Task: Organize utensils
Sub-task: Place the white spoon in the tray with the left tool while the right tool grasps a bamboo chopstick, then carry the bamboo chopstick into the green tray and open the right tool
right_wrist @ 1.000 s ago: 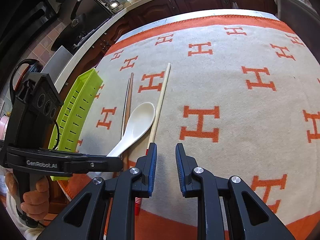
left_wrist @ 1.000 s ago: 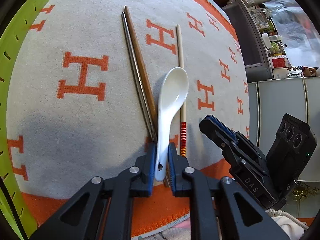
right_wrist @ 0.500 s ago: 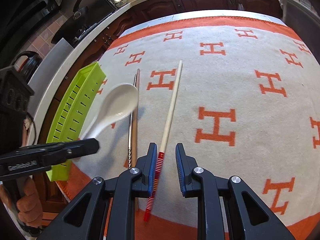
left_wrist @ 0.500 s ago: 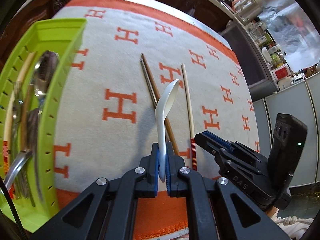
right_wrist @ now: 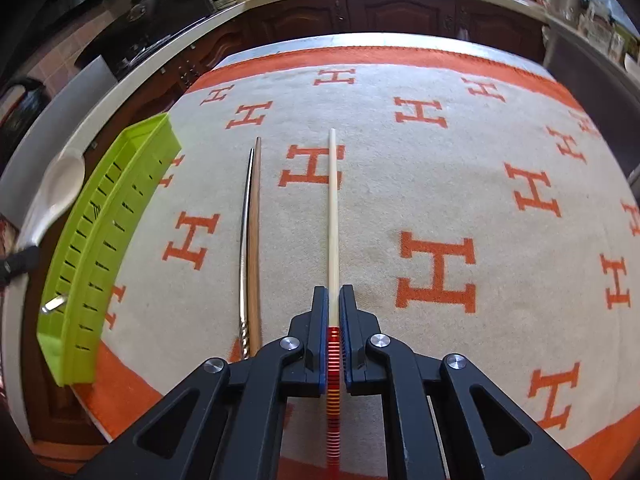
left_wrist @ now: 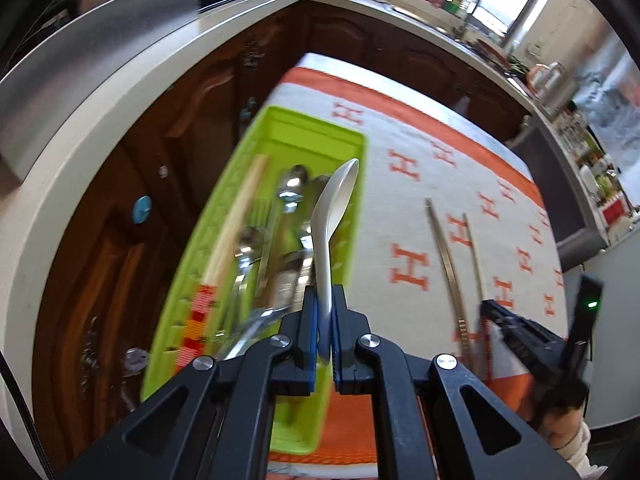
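Spoon [left_wrist: 332, 216] lifted over blurred tray [left_wrist: 224, 216] by left gripper [left_wrist: 325, 322], right gripper [right_wrist: 333, 320] clamping chopstick [right_wrist: 333, 208], its end hidden.

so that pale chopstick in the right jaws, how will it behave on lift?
The pale chopstick looks stiff and light. It is gripped near its striped end, so the long tip may droop or pivot. It looks round and smooth, so it may roll on the blanket if dropped.

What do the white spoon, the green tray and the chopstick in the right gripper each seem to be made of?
White spoon: probably glazed ceramic, smooth, glossy and thick-walled, though melamine is possible.
Green tray: moulded plastic, uniform lime colour with punched slots.
Chopstick: pale matt shaft suggests bamboo or wood, with a red and yellow banded, seemingly painted handle end.
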Demonstrator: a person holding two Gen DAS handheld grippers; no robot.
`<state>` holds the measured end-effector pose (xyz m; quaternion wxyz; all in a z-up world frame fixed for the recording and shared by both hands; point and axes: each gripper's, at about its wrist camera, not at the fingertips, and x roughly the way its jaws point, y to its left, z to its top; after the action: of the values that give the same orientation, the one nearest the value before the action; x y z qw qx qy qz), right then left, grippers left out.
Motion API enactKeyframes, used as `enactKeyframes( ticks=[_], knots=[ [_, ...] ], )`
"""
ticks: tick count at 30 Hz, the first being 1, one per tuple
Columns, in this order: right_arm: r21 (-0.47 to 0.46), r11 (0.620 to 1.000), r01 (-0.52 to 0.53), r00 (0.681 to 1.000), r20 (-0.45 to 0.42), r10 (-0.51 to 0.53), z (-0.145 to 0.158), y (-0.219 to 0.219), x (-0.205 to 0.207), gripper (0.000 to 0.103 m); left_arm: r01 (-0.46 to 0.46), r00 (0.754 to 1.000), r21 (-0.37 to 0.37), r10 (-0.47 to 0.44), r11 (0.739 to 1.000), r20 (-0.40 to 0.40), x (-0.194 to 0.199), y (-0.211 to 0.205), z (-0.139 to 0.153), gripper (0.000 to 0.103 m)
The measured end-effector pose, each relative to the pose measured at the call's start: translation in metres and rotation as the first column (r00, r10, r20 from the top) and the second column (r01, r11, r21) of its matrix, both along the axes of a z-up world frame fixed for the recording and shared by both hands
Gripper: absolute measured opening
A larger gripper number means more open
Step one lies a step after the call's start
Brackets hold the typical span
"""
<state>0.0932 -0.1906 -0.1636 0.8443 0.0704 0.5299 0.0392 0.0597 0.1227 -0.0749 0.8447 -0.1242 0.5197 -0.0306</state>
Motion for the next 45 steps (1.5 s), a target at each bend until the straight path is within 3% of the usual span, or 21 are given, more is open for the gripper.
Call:
enactKeyframes(
  ticks=[2,7,15,18,21,22,23,29,35,45],
  knots=[
    [0.084,0.996,0.026,1.0,-0.018,-0.025,0.004,-0.006,-0.001,0.005,-0.02,1.0,0.01,0.02,1.0,-0.022,-0.002,0.012,-0.01,0.003],
    [0.182,0.983,0.02,1.0,0.01,-0.022,0.033,0.003,-0.009,0.005,-0.044,0.997,0.033,0.045,0.999,-0.058,-0.004,0.025,-0.038,0.003],
    [0.301,0.946,-0.123,0.992,0.054,0.112,0.088,0.074,-0.009,0.005,-0.005,0.996,-0.022,0.003,1.0,-0.085,0.006,0.028,-0.059,0.009],
    [0.324,0.933,-0.158,0.987,0.05,0.15,0.098,0.111,-0.001,0.005,0.0,0.997,-0.056,-0.004,0.998,-0.073,0.006,0.03,-0.056,0.02],
    [0.341,0.927,-0.158,0.987,0.026,0.158,0.099,0.142,0.014,0.005,0.004,1.0,-0.061,-0.006,0.998,-0.023,-0.001,0.035,-0.042,0.047],
    [0.344,0.927,-0.153,0.987,0.016,0.157,0.097,0.148,0.018,0.005,-0.009,1.0,-0.035,0.009,0.999,0.001,-0.004,0.037,-0.036,0.064],
    [0.349,0.926,-0.142,0.988,-0.002,0.152,0.095,0.158,0.024,0.005,-0.019,0.999,-0.017,0.019,1.0,0.029,-0.006,0.04,-0.03,0.066],
    [0.345,0.937,-0.061,0.989,-0.104,0.103,0.067,0.191,0.045,0.005,-0.117,0.987,0.069,0.109,0.991,0.118,-0.014,0.061,-0.007,0.066],
    [0.359,0.933,-0.023,0.975,-0.199,0.1,0.039,0.203,0.06,0.007,-0.153,0.984,0.086,0.144,0.985,0.107,-0.012,0.072,-0.012,0.066],
    [0.327,0.943,-0.061,0.974,-0.187,0.128,0.035,0.2,0.049,0.011,-0.166,0.984,0.088,0.16,0.982,0.075,-0.01,0.075,-0.02,0.066]
  ],
)
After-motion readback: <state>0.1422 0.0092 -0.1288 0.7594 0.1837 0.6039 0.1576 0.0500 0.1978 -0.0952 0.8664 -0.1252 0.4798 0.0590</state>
